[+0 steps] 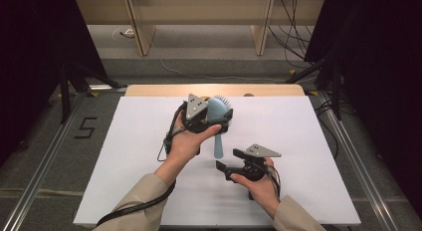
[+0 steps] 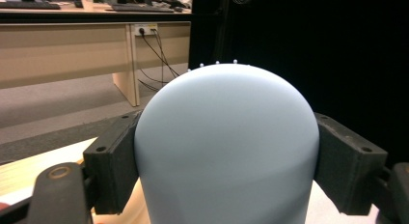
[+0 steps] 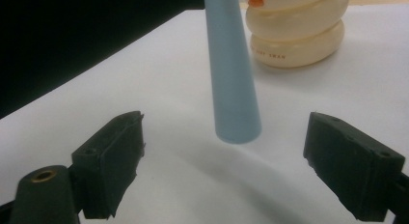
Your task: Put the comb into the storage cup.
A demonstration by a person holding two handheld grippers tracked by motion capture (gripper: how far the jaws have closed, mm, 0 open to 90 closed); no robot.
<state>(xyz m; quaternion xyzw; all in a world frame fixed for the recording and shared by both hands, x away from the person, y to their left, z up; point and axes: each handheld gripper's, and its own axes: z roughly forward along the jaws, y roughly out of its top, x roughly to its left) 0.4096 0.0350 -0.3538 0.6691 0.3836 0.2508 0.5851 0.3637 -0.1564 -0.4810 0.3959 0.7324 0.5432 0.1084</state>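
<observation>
Over the white table I have the pale blue hairbrush clamped by its head in my left gripper, handle hanging down. My right gripper, just below that handle, gapes wide, touching nothing.

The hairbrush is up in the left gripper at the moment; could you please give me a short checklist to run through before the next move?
1. Left gripper clamped on the hairbrush head, one jaw on each side: ok.
2. Brush lifted, handle hanging clear above the white table: ok.
3. Right gripper open, nothing between its jaws: ok.
4. Right gripper lined up with the handle's tip, which hangs ahead of its jaws: ok.
5. Cream ribbed object standing apart from the handle: cannot tell.
6. Firmness of the hold on the rounded head: cannot tell.
</observation>
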